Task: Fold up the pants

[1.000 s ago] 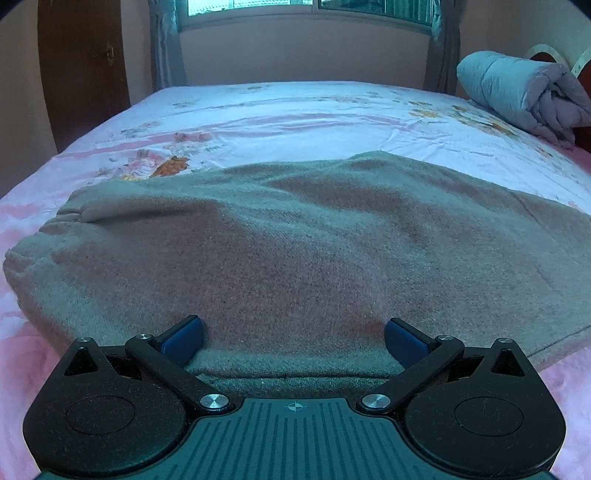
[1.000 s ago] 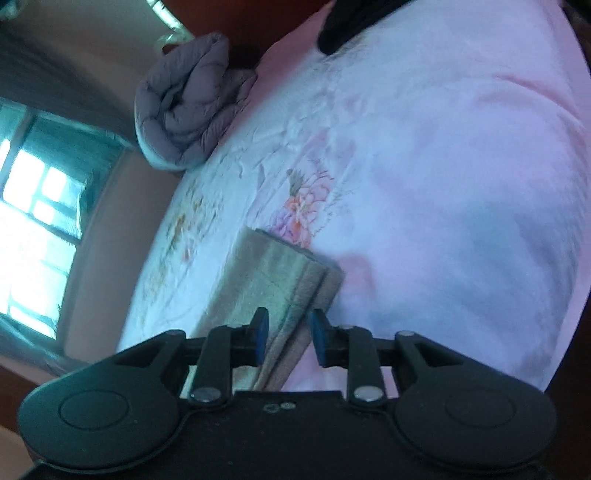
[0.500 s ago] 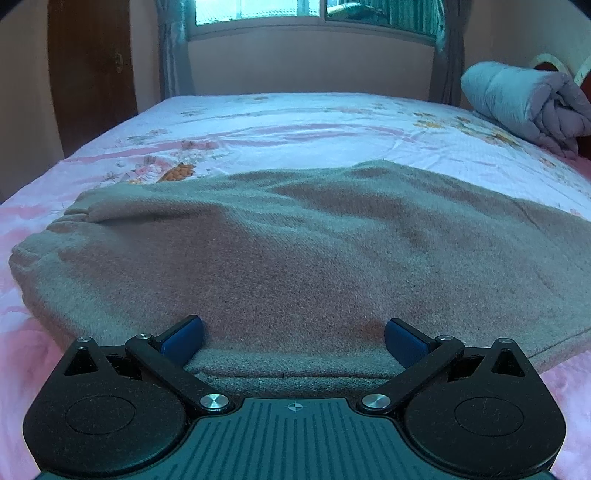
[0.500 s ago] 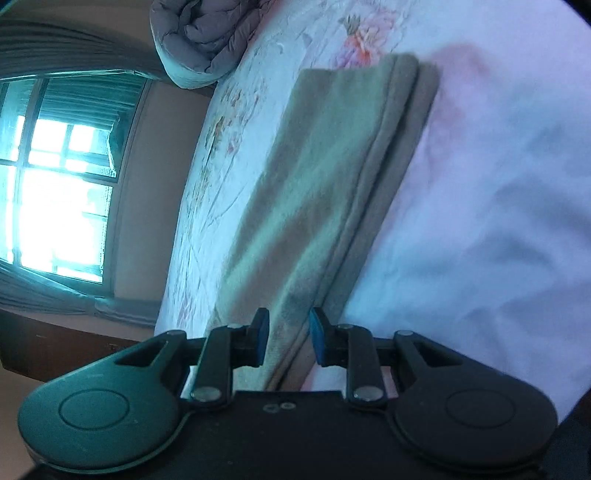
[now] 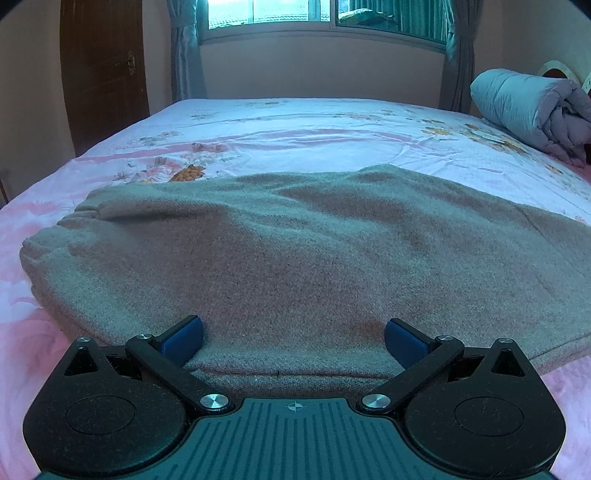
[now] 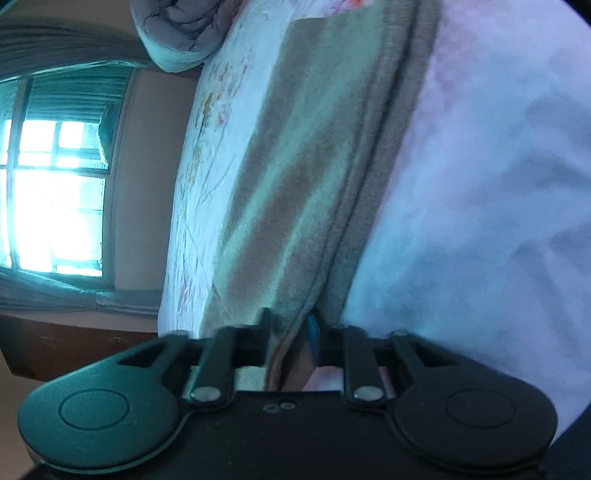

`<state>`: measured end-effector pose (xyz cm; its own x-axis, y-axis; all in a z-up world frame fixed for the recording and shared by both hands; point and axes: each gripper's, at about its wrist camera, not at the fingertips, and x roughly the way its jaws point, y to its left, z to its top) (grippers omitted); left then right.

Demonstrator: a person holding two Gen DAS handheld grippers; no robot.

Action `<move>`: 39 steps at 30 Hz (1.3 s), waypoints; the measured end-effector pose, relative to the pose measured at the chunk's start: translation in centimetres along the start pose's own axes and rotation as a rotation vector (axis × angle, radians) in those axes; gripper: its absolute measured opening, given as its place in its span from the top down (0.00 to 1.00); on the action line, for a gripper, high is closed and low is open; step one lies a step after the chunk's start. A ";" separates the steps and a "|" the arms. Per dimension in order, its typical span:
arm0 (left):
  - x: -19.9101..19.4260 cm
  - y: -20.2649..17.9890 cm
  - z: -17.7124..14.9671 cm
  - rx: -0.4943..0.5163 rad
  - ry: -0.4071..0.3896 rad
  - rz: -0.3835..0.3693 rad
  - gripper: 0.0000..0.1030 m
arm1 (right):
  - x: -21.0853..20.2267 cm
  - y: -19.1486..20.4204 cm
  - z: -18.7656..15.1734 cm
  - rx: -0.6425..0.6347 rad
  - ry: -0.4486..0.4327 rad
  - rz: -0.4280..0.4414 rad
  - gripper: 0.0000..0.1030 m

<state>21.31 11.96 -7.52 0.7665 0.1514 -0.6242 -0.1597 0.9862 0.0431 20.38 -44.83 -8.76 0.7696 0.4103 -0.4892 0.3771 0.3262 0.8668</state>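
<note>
Currently we see the pants (image 5: 295,258) spread flat on the bed (image 5: 295,125), folded lengthwise. Our left gripper (image 5: 293,332) sits at the pants' near edge, jaws wide apart astride the cloth. Our right gripper (image 6: 290,328) has jaws clamped on the pants' edge. A rolled duvet (image 5: 532,110) lies beyond the pants.

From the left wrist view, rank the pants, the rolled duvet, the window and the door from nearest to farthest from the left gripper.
1. Pants: directly ahead of the left gripper, between its open fingers.
2. Rolled duvet: far right, on the bed.
3. Door at left and window on the back wall: too close to call.
</note>
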 end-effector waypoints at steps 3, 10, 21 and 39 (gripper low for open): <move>0.0 0.1 0.0 0.001 -0.001 -0.002 0.00 | -1.6 1.6 -0.8 -0.082 -0.051 0.040 1.00; 0.1 0.0 0.0 0.004 0.002 -0.001 0.00 | -1.8 -1.4 -0.3 0.025 -0.008 0.007 1.00; 0.2 -0.2 0.0 0.004 0.001 0.005 0.00 | -9.9 -3.1 5.7 0.063 -0.326 -0.087 0.75; 0.3 0.4 -0.1 -0.004 0.003 -0.026 0.00 | -6.9 -1.9 8.2 -0.291 -0.250 -0.199 0.97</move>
<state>21.45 12.36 -7.78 0.7687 0.1250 -0.6273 -0.1421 0.9896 0.0231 18.57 -55.32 -6.26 0.8111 0.1077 -0.5749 0.3973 0.6198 0.6767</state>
